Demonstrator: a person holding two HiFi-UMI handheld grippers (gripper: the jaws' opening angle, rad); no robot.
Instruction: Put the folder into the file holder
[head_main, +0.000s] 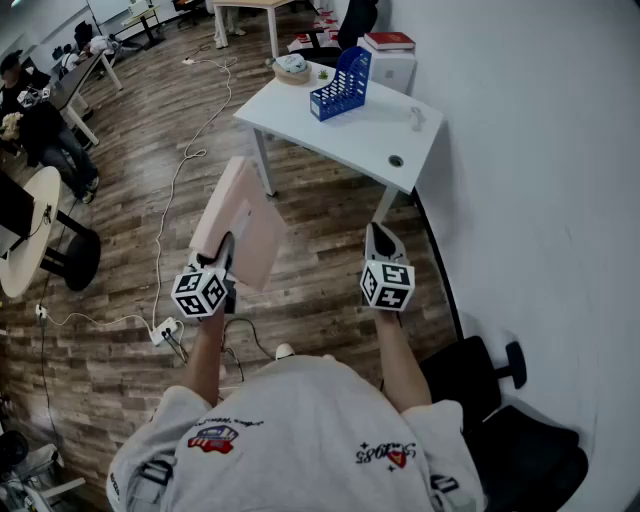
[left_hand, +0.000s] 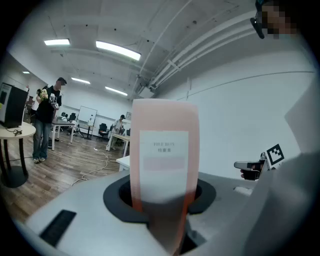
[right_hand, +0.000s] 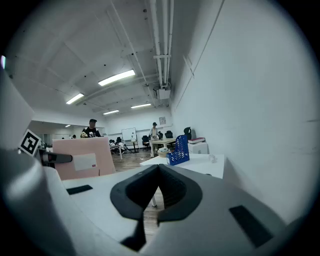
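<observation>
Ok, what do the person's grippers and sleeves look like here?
Both the left gripper and right gripper have pale grey bodies with dark jaw pads and a white cube of black square markers. The person wears a light T-shirt with short sleeves and printed logos.

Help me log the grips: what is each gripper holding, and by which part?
The left gripper clamps the pink folder by the lower end of its labelled spine. The right gripper holds nothing; its jaws are together.

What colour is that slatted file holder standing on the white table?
The slatted plastic file holder is blue; the head view shows it best.
</observation>
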